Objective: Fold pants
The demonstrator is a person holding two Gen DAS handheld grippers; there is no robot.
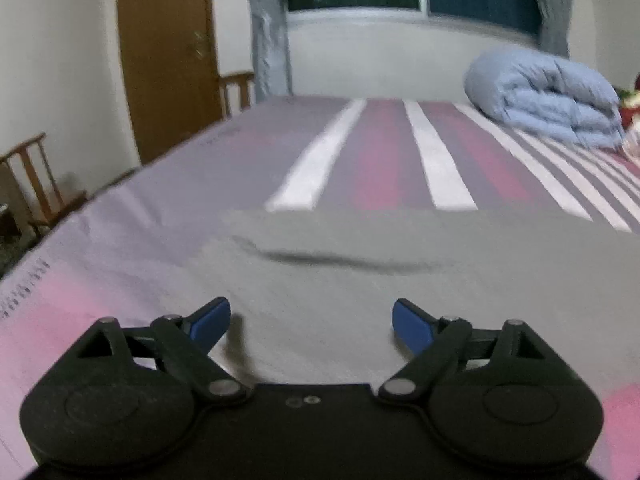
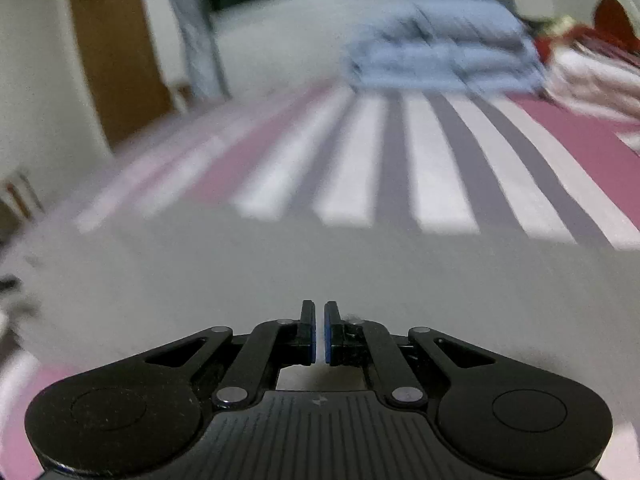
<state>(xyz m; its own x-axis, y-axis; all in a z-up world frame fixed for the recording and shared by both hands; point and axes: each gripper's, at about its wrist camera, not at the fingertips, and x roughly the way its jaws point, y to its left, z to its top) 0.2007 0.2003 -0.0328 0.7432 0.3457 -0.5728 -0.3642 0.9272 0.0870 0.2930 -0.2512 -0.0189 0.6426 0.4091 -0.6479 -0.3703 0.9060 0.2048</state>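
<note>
Grey pants (image 1: 360, 256) lie flat on a striped bed sheet and fill the near half of the left wrist view, with a dark crease across them. My left gripper (image 1: 311, 322) is open just above the pants, with nothing between its blue pads. In the right wrist view the same grey pants (image 2: 280, 272) spread under my right gripper (image 2: 319, 330). Its jaws stand nearly together with a thin gap, and I see no cloth between them. That view is blurred.
The bed sheet (image 1: 384, 152) has pink, grey and white stripes. A folded light-blue quilt (image 1: 548, 100) lies at the far right by the window. A red and white bundle (image 2: 592, 60) sits beside it. A wooden door (image 1: 168, 52) and wooden chairs (image 1: 32, 184) stand left of the bed.
</note>
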